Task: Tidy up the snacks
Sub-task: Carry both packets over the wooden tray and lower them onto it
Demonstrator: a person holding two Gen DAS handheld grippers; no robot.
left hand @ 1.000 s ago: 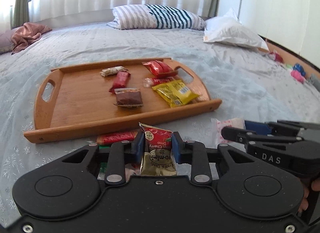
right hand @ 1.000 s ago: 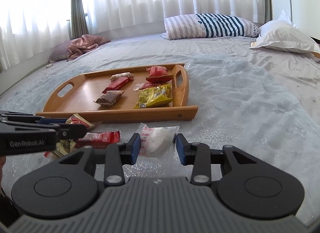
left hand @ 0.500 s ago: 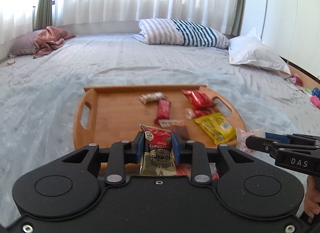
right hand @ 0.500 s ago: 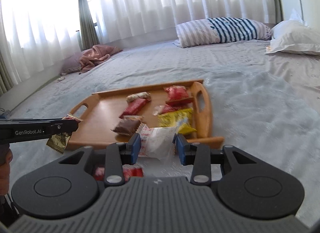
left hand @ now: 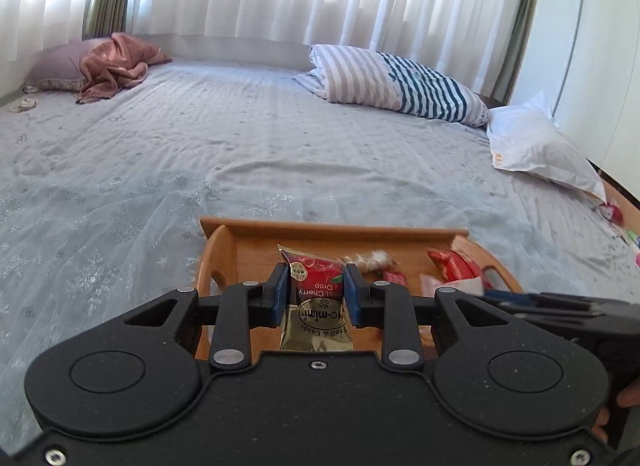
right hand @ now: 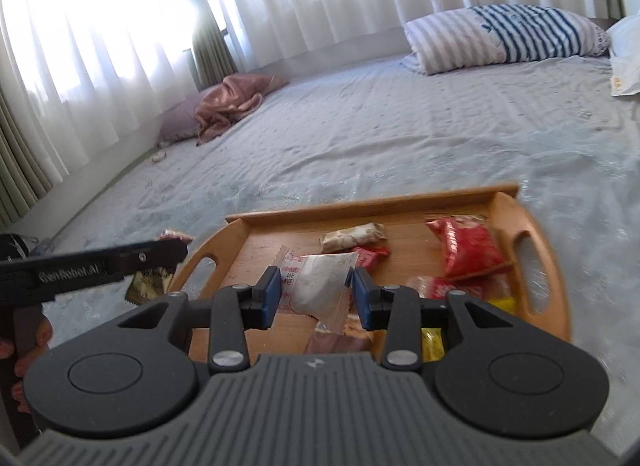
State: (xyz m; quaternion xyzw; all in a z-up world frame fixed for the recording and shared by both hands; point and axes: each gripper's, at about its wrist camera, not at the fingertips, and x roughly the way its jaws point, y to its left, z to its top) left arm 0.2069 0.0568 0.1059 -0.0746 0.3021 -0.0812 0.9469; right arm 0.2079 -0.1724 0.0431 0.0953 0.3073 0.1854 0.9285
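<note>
My left gripper (left hand: 315, 290) is shut on a red and gold cherry candy packet (left hand: 316, 306), held above the near left part of the wooden tray (left hand: 332, 231). My right gripper (right hand: 315, 293) is shut on a white snack packet (right hand: 320, 282) with red print, held over the middle of the tray (right hand: 372, 207). Several snacks lie on the tray: a red bag (right hand: 466, 248) at the right, a beige wrapped bar (right hand: 352, 236) at the back, a yellow packet (right hand: 430, 344) near the front. In the right wrist view the left gripper (right hand: 176, 250) reaches in from the left with its packet.
The tray rests on a bed with a pale blue sheet (left hand: 200, 153). A striped pillow (left hand: 396, 83) and a white pillow (left hand: 536, 145) lie at the back right, a pink blanket (left hand: 116, 63) at the back left. White curtains hang behind. A person's fingers (right hand: 28, 350) hold the left gripper.
Both grippers have moved forward and risen with their packets, from the bed in front of the tray to above the tray. The red snack left on the bed is out of view.
</note>
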